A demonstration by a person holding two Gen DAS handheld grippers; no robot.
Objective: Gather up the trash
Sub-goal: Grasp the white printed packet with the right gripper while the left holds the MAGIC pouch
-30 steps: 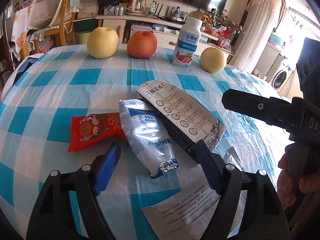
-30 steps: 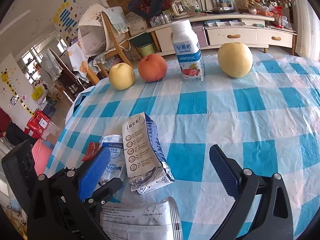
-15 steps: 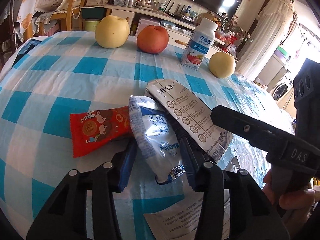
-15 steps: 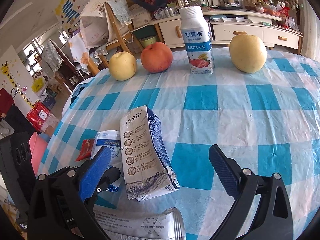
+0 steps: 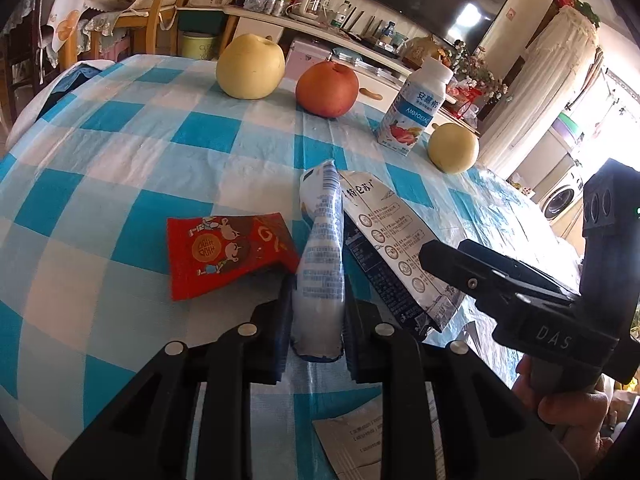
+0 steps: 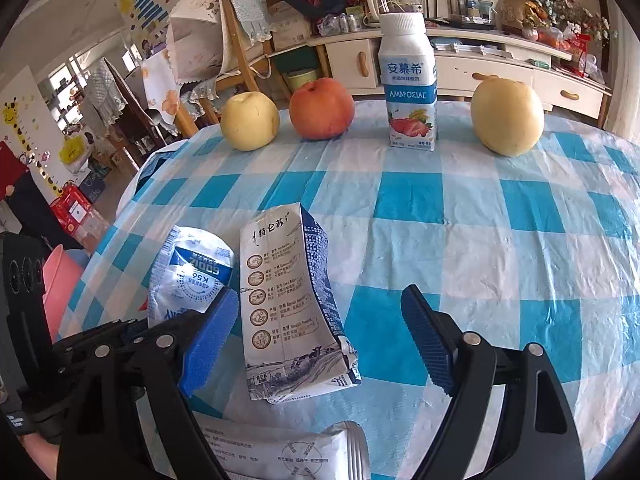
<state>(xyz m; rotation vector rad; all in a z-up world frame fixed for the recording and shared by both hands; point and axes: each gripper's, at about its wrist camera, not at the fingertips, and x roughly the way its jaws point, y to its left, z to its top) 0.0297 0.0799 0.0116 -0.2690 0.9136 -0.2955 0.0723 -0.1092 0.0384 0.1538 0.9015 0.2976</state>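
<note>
A: What changed from a second ago?
B: The left gripper (image 5: 316, 320) was wide then, with the white-and-blue crinkly plastic milk pouch (image 5: 322, 264) lying flat between its fingers. Now the jaws have closed and pinch the pouch, squeezed narrow and stood on edge. The right gripper (image 6: 320, 332) has just been closing too, from wide to medium, with the flattened white-and-navy milk carton (image 6: 286, 308) between its blue pads.

A: Is the carton gripped?
B: No. The left pad is just beside its edge and the right pad is well apart from it, so the jaws are open around it.

A: How does the trash look?
B: The pouch is creased, its printed end pointing away from the camera. The carton lies flat, its torn bottom end curling up towards the camera. A flat red printed foil wrapper (image 5: 224, 254) lies just left of the pouch (touching it or not, can't tell). A grey-white printed sachet (image 6: 280, 450) sits near the table's front edge, under the grippers.

A: Room to move?
B: The blue-and-white checked tablecloth (image 6: 500, 248) is bare right of the carton. Two yellow pears (image 6: 250, 120) (image 6: 507, 117), a red apple (image 6: 321, 108) and an upright white yoghurt bottle (image 6: 410, 84) line the far edge, well apart from the trash.
</note>
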